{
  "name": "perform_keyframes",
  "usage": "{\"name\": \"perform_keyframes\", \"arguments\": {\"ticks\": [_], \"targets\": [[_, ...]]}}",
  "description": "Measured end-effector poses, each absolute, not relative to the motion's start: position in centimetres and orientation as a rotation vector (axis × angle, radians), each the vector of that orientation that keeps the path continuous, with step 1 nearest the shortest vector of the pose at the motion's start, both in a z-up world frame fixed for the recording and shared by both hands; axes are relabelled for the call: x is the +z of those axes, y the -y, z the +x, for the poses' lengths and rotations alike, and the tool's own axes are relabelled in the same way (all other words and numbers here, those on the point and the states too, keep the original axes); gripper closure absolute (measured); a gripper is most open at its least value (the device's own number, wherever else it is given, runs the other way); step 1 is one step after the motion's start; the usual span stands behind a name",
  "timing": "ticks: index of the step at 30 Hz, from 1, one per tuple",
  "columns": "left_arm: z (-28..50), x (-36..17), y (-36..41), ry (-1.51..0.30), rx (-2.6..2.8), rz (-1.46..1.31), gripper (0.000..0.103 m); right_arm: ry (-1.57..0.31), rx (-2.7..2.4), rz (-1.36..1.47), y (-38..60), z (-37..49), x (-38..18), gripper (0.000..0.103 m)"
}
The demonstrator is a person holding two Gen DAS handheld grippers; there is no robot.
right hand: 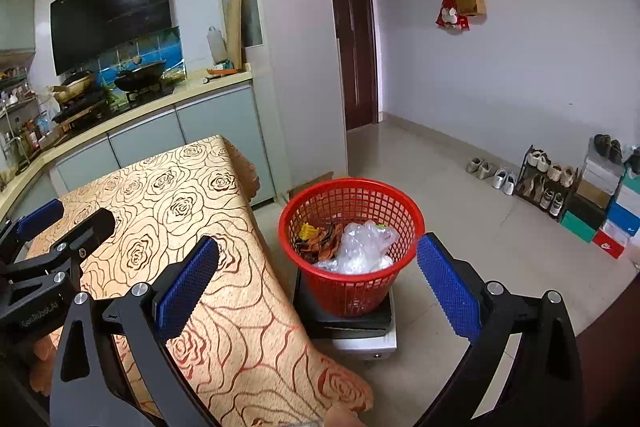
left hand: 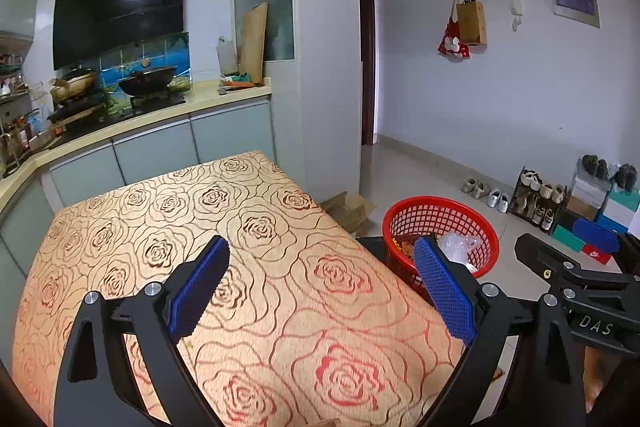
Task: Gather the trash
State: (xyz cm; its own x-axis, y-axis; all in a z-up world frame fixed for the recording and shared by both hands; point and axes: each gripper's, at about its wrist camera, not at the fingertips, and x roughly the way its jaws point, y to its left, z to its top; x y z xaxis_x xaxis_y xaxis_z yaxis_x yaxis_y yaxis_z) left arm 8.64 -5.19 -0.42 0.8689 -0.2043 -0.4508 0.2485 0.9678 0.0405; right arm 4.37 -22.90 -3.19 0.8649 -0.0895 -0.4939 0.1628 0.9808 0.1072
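A red mesh basket stands on a low stool right of the table; it holds crumpled clear plastic, orange-brown scraps and a yellow bit. It also shows in the left wrist view. My left gripper is open and empty above the table with the rose-patterned cloth. My right gripper is open and empty, hovering near the table's right edge, just in front of the basket. The right gripper appears at the right of the left wrist view; the left gripper appears at the left of the right wrist view.
A kitchen counter with stove and pans runs behind the table. A cardboard box lies on the floor by the pillar. Shoes, a shoe rack and stacked boxes line the right wall. A dark door stands behind.
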Motion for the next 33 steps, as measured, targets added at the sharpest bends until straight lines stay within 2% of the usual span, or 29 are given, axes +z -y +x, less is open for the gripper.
{"name": "perform_keyframes", "arguments": {"ticks": [11,33], "targets": [[5.2,-0.9,4.3,-0.444,-0.206,0.075,0.011,-0.483,-0.123,0.128,21.3,1.2,-3.5,0.007],[3.6,-0.2,2.9,-0.413,-0.163,0.085,0.011,-0.462,-0.122,0.156,22.1,-0.3,-2.9,0.007]]}}
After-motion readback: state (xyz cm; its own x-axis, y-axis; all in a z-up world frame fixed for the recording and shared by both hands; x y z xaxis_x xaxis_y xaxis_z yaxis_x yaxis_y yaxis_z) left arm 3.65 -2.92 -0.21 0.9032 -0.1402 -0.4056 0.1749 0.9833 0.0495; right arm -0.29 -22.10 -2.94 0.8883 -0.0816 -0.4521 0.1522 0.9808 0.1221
